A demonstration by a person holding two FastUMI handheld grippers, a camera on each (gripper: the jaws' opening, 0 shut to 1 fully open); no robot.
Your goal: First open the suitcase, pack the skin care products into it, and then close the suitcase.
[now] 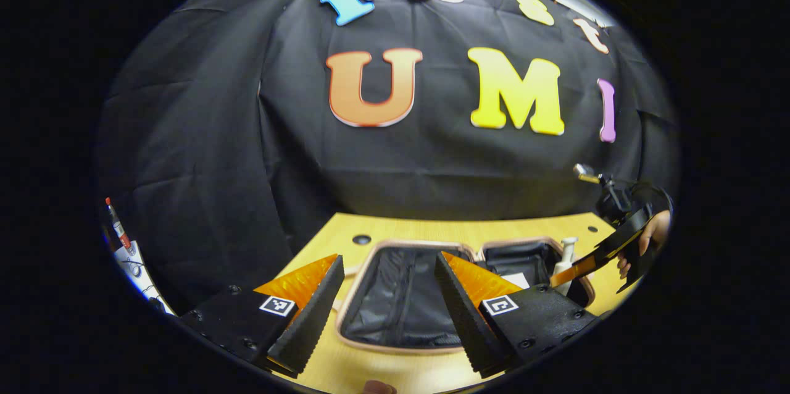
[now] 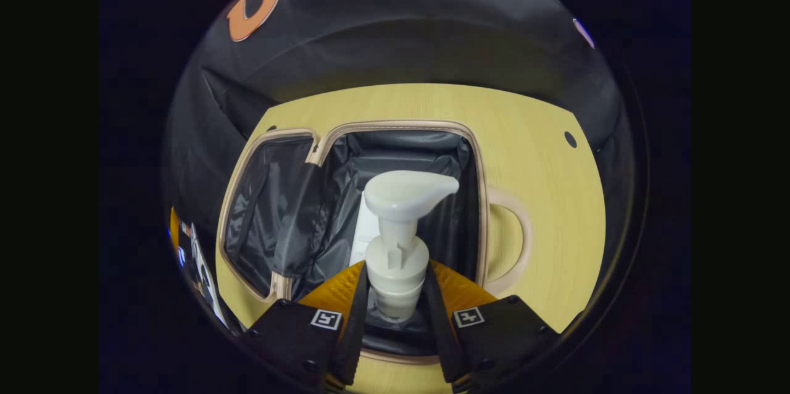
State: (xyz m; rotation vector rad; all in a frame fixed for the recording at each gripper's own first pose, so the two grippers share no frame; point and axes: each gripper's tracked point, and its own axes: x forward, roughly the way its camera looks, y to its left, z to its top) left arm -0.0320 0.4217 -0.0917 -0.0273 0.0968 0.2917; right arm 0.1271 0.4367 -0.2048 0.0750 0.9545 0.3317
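The suitcase [image 2: 395, 126] lies open on the wooden table, its black-lined lid [image 2: 265, 209] folded out to the left. My right gripper [image 2: 395, 295] is shut on a white pump bottle [image 2: 398, 227], held upright over the main compartment. A white flat item [image 2: 361, 233] lies inside behind the bottle. In the left gripper view, my left gripper [image 1: 389, 289] stands open above the open lid [image 1: 401, 295], nothing between its fingers. Farther right there, the right gripper [image 1: 592, 261] holds the pump bottle [image 1: 565, 258] over the other half of the suitcase [image 1: 531, 258].
The suitcase's handle [image 2: 515, 239] sticks out to the right on the bare wooden table [image 2: 543, 196]. Small round holes [image 2: 570, 139] mark the tabletop. Black cloth walls the booth behind. A hand [image 1: 648, 239] holds the right gripper.
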